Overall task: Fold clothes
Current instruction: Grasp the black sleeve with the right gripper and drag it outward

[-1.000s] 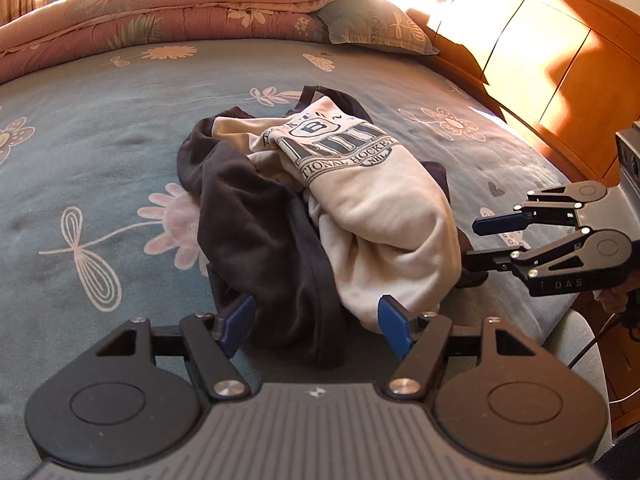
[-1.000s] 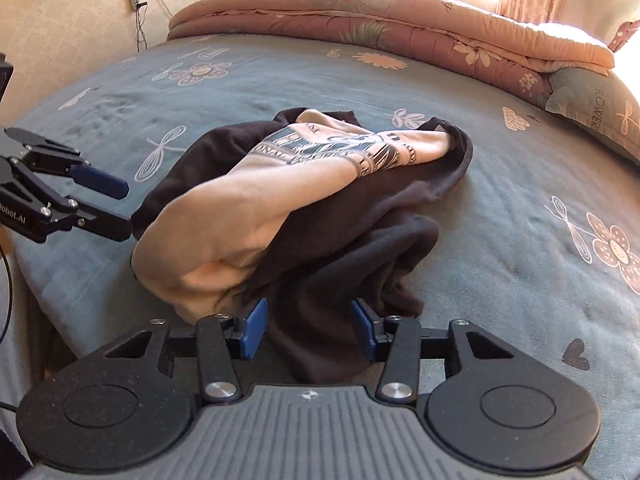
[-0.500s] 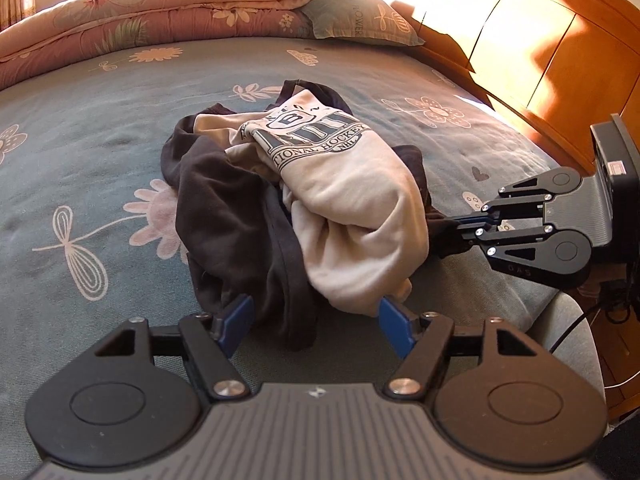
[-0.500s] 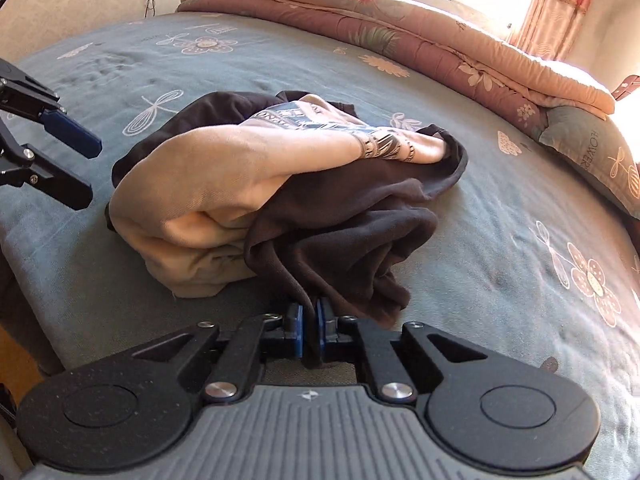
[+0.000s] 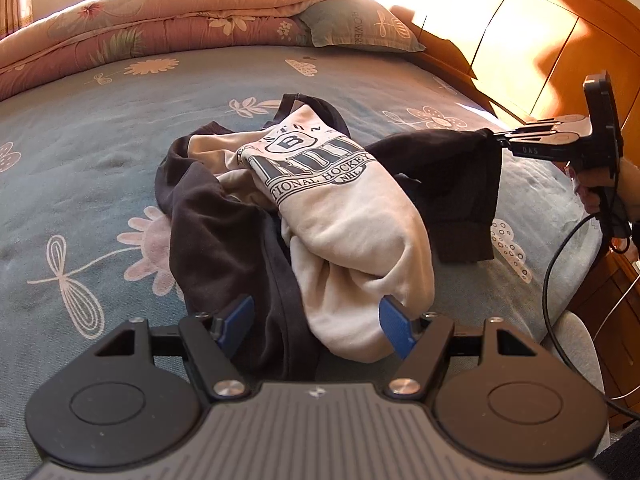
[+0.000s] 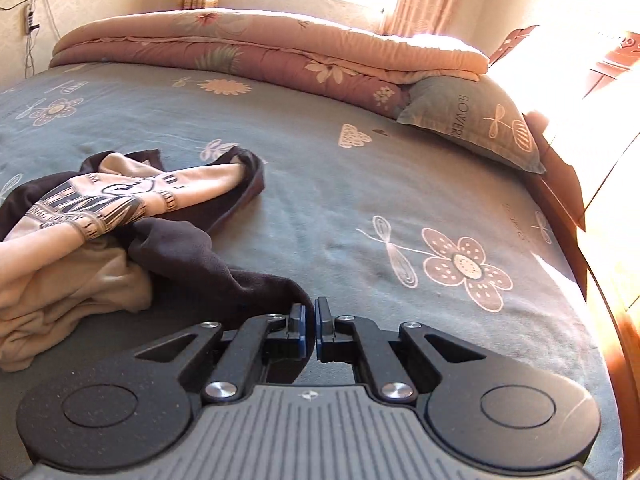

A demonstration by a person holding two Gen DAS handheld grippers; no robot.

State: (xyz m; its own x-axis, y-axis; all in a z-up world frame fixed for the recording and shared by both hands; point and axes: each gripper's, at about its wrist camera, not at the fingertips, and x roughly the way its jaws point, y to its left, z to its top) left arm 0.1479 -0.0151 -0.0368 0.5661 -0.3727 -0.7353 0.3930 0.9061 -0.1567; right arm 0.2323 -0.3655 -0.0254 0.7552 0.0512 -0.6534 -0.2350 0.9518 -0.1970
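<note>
Sweatshirt (image 5: 344,216) lies crumpled mid-bed (image 5: 100,152), its dark sleeve (image 5: 460,184) pinched in the clamped right gripper (image 6: 310,328). Left gripper (image 5: 316,320) hangs wide, empty. Thin pinch may slip, or the whole bundle may drag instead of unfurling.

We cannot see how the sweatshirt (image 5: 344,216) is laid out: its crumpled folds bury most of the dark sleeves, and the printed lettering is creased so that only part of it reads. In the right wrist view the picture's left edge cuts the garment off. The dark cloth edge pinched by the right gripper (image 6: 310,326) vanishes between the blue pads. Glare washes out the headboard (image 5: 520,40). The person's hand (image 5: 600,188) is cropped at the right edge.
</note>
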